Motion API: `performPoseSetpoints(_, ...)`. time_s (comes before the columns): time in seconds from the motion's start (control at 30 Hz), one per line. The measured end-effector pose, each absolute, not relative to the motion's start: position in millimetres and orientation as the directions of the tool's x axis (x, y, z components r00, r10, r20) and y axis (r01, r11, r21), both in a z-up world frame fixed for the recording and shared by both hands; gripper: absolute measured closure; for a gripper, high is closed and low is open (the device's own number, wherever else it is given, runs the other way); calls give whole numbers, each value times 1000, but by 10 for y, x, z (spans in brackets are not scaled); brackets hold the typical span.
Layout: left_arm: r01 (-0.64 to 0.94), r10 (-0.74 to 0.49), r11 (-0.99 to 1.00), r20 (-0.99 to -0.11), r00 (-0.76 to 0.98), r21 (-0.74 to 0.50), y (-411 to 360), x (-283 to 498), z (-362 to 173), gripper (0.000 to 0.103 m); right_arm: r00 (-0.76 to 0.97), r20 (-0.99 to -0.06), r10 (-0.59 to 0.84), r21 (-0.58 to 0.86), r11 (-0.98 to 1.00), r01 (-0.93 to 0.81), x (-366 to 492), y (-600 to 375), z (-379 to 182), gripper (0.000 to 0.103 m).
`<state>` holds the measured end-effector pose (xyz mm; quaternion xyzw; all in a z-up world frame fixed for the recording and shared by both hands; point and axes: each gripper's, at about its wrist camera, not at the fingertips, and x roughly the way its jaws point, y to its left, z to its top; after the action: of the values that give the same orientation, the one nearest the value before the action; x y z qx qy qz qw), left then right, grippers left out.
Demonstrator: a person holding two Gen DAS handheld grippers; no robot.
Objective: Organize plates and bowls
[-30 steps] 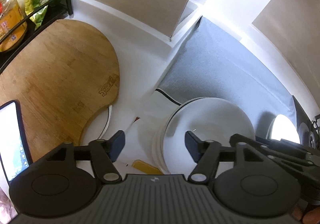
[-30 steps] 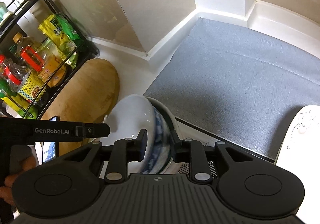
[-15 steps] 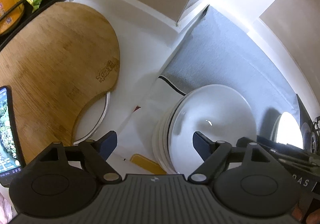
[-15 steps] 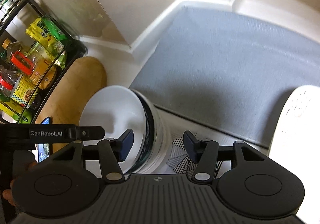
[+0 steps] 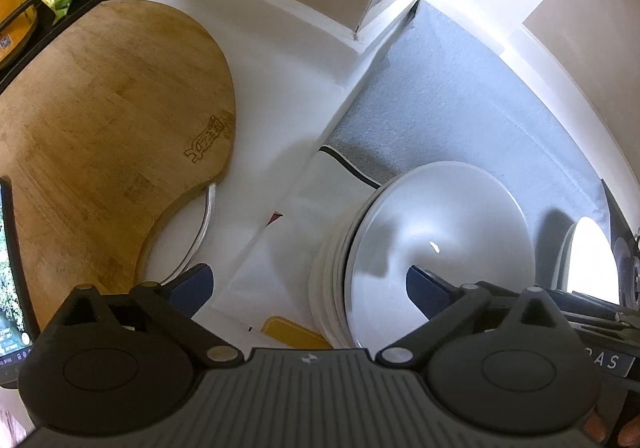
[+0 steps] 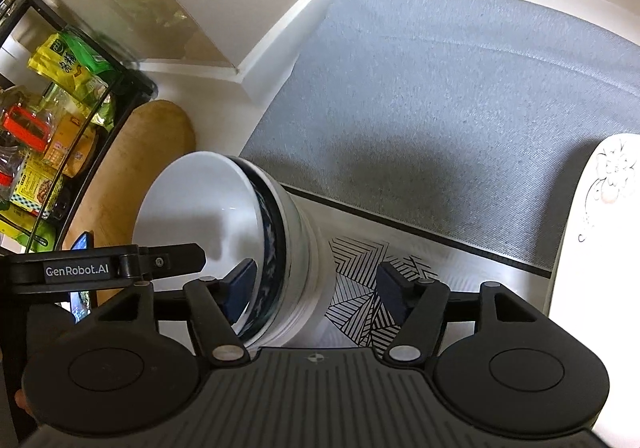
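Note:
A stack of several white bowls [image 5: 436, 240] stands at the near edge of a grey mat [image 5: 460, 99]. In the right wrist view the top bowl [image 6: 200, 207] is white inside with a blue patterned outside. My left gripper [image 5: 308, 284] is open and empty, its right finger over the stack's near rim. My right gripper [image 6: 316, 288] is open, its jaws straddling the top bowl's near rim without gripping. A white plate [image 6: 592, 248] with a flower print lies at the right, also seen in the left wrist view [image 5: 588, 256].
A wooden cutting board [image 5: 100, 143] lies left on the white counter. A black wire rack [image 6: 60, 127] with snack packets and jars stands at the far left. A phone [image 5: 8, 272] rests at the board's near edge. White walls close the back corner.
My right gripper opened and let go of the blue-patterned bowl, which now rests on the stack. Both grippers opened wider, and the right drew back slightly.

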<state>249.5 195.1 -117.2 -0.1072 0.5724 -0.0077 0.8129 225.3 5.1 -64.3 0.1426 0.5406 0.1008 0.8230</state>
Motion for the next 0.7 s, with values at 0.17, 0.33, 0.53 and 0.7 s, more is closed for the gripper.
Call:
performPoseSetpoints(0.17, -108, -135, 978, -933, 333, -179, 1960, 2548, -1238, 1, 377, -869, 321, 341, 940, -13, 2302, 75, -684, 33)
performPoseSetpoints(0.33, -101, -137, 979, -936, 324, -178, 1953, 2587, -1286, 1, 362, -875, 321, 341, 940, -11, 2374, 109, -735, 33)
performPoseSetpoints(0.53, -106, -135, 979, -938, 321, -177, 1936, 2598, -1308, 1, 348, -881, 320, 339, 941, -7, 2409, 112, -768, 33)
performPoseSetpoints(0.7, -109, -133, 978, -939, 318, -176, 1934, 2605, -1314, 1, 344, -883, 319, 337, 941, -7, 2434, 108, -776, 33)
